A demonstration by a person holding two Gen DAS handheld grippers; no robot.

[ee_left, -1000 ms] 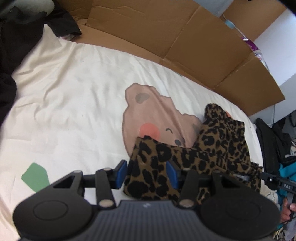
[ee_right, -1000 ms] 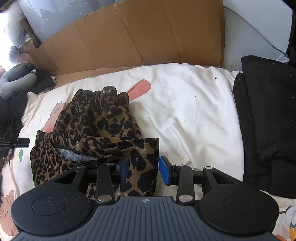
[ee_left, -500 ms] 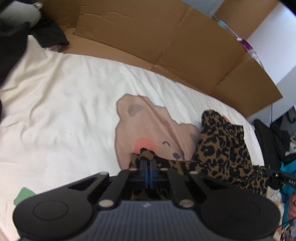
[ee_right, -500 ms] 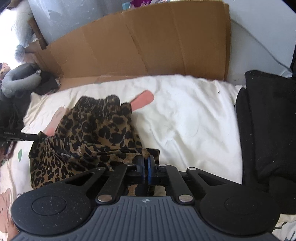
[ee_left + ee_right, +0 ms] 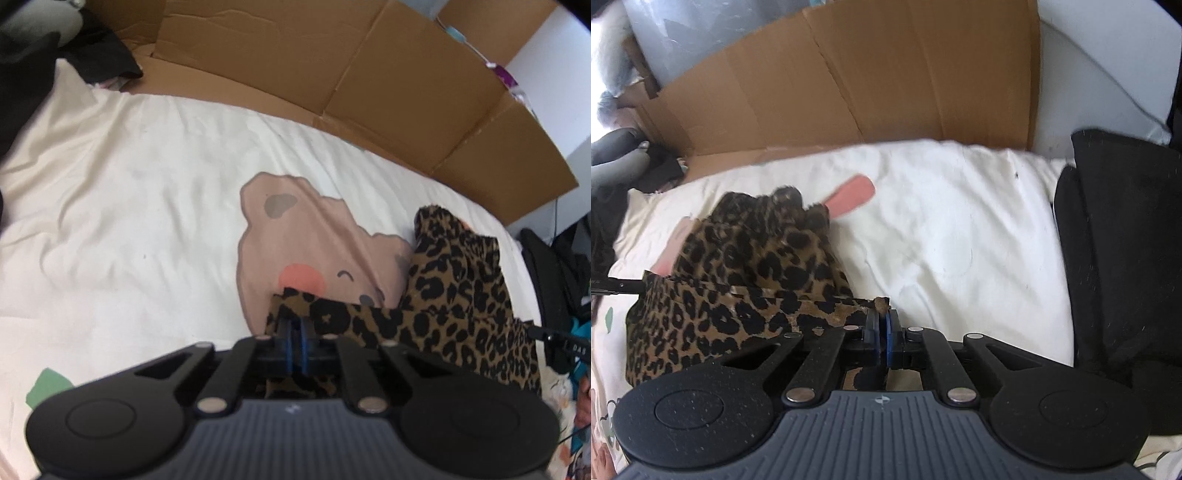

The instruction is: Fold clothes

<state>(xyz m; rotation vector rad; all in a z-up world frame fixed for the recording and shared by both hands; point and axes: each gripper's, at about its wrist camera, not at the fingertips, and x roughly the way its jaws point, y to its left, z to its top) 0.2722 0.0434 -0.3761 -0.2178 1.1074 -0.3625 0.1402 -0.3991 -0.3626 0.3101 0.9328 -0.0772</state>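
Showing bear print (image 5: pixel 295 236) — left view; black pile (image 5: pixel 1123 266) — right.

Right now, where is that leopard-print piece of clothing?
The leopard-print garment lies on the white bedsheet, low and left in the right wrist view, beside the printed bear, its near corners pinched by both grippers.

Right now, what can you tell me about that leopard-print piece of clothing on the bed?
The leopard-print garment is soft tan fabric with black spots, lying rumpled and partly folded on the cream bedsheet, over a printed bear. Its far end bunches up into a hump. The left hand-held gripper pinches one near corner; its jaws are just easing apart. The right hand-held gripper is clamped on the other near corner.
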